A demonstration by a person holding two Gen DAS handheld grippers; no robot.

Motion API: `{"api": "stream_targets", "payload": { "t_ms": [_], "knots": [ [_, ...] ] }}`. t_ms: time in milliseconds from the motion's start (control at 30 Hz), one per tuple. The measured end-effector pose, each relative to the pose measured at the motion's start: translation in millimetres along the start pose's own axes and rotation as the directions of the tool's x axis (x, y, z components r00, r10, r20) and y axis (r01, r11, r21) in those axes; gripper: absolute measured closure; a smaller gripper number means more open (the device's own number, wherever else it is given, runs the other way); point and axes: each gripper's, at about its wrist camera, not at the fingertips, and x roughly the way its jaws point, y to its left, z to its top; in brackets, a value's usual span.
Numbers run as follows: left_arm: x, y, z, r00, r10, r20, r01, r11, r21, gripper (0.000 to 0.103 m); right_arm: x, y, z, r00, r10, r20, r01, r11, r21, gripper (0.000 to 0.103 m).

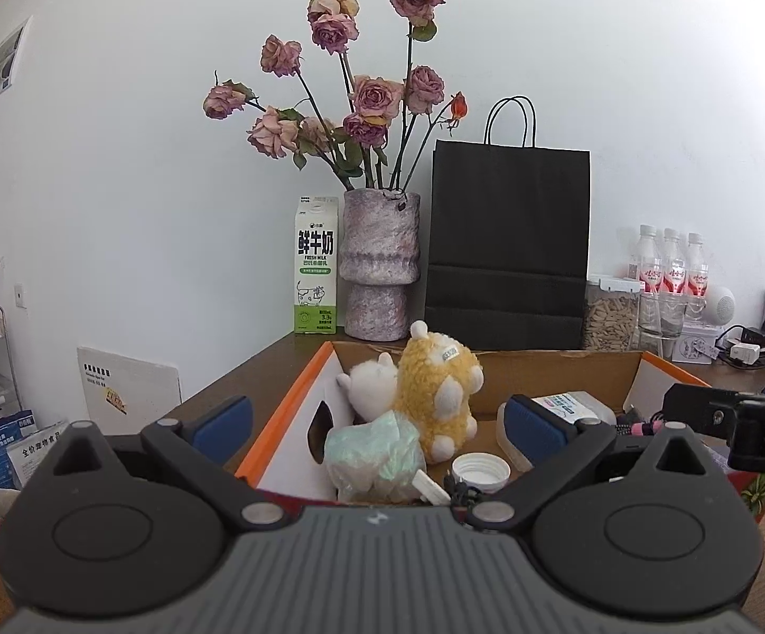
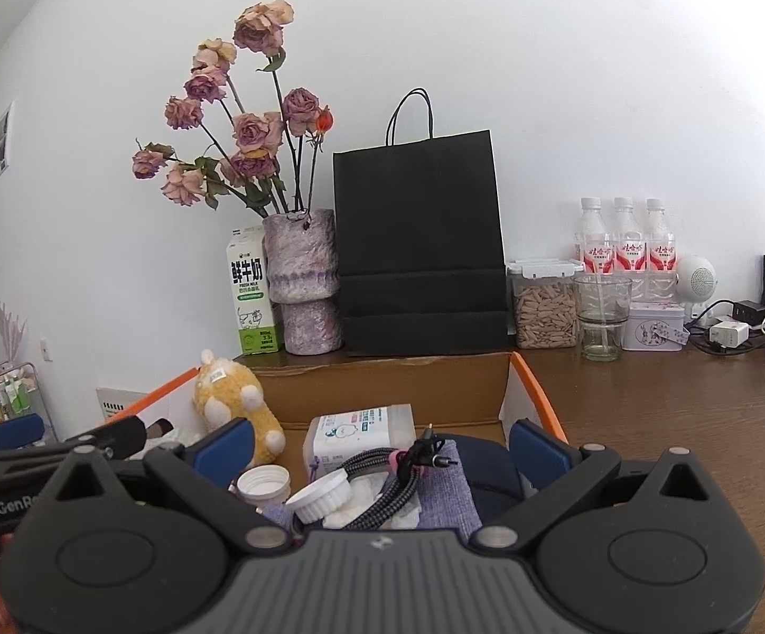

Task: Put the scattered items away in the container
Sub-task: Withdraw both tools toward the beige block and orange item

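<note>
Both grippers' fingers gape wide, holding nothing, over the box; white plush half-hidden behind yellow plush.

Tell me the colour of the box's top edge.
Orange: the cardboard box has an orange rim, clearest in the left wrist view.

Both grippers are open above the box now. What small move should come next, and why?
Probably draw both back from the cardboard box. The left gripper and right gripper are open and hold nothing, while the yellow plush, wipes pack and cable already lie inside.
</note>
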Motion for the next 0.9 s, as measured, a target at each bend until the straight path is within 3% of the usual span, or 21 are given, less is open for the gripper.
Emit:
{"api": "stream_targets", "payload": {
  "t_ms": [167,367,667,900],
  "knots": [
    [-16,9,-4,0.999,-0.011,-0.031,0.01,1.0,-0.016,0.0,-23,7,-8,0.999,0.002,-0.032,-0.003,0.999,-0.044,0.0],
    [-25,14,-12,0.988,-0.049,-0.146,0.049,0.999,0.001,0.0,-44,12,-20,0.991,0.036,-0.127,-0.045,0.996,-0.071,0.001],
    [-29,11,-26,0.966,-0.073,-0.248,0.086,0.995,0.042,0.0,-24,22,-46,0.943,-0.001,-0.331,-0.039,0.993,-0.115,0.01],
    [-24,11,-35,0.951,-0.066,-0.304,0.086,0.995,0.05,0.0,-6,24,-48,0.926,-0.008,-0.377,-0.028,0.996,-0.088,0.022]
  ]
}}
